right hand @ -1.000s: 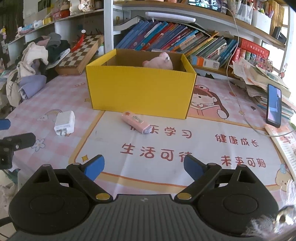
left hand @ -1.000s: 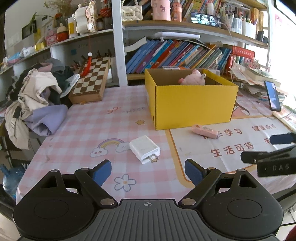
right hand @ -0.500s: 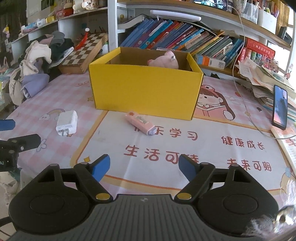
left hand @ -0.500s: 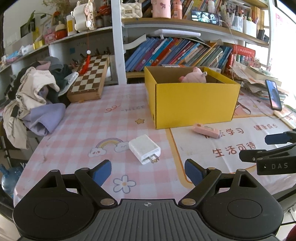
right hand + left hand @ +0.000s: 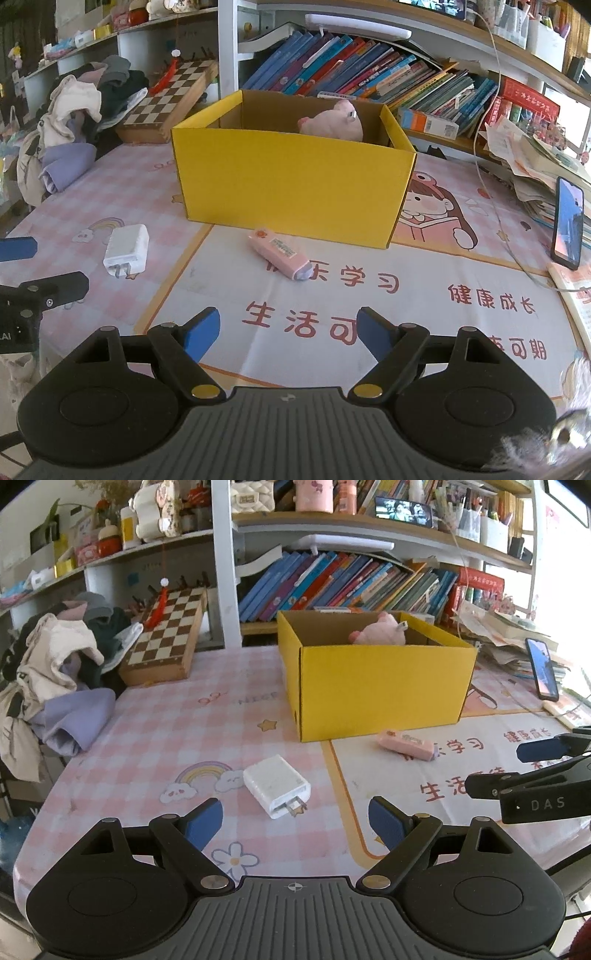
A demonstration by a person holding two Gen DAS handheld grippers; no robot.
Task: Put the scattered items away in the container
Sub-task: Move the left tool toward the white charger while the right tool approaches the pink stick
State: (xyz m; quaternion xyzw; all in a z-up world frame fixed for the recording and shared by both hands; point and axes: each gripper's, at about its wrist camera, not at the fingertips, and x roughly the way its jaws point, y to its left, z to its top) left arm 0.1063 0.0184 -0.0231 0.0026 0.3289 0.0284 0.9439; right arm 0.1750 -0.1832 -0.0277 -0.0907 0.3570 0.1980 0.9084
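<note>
Here we hold both tools low over the near edge of the table, each one released and carrying nothing. Our left gripper has its blue-padded fingers spread wide, and the white charger lies on the pink checked cloth just ahead of the gap between them, prongs turned toward us. Our right gripper is likewise spread open above the printed mat, with the pink eraser a little way in front of it, lying at a slant and well clear of both pads.

Behind those two loose items stands the yellow box, open at the top, and the eraser rests near its front wall without touching it. Inside the box, toward the back right corner, we see a pink plush pig poking above the rim.

Off to the left a heap of clothes slumps beside a chessboard that leans at the table's far edge. A row of books fills the shelf behind the box. At the right a phone is propped upright near a pile of papers.
</note>
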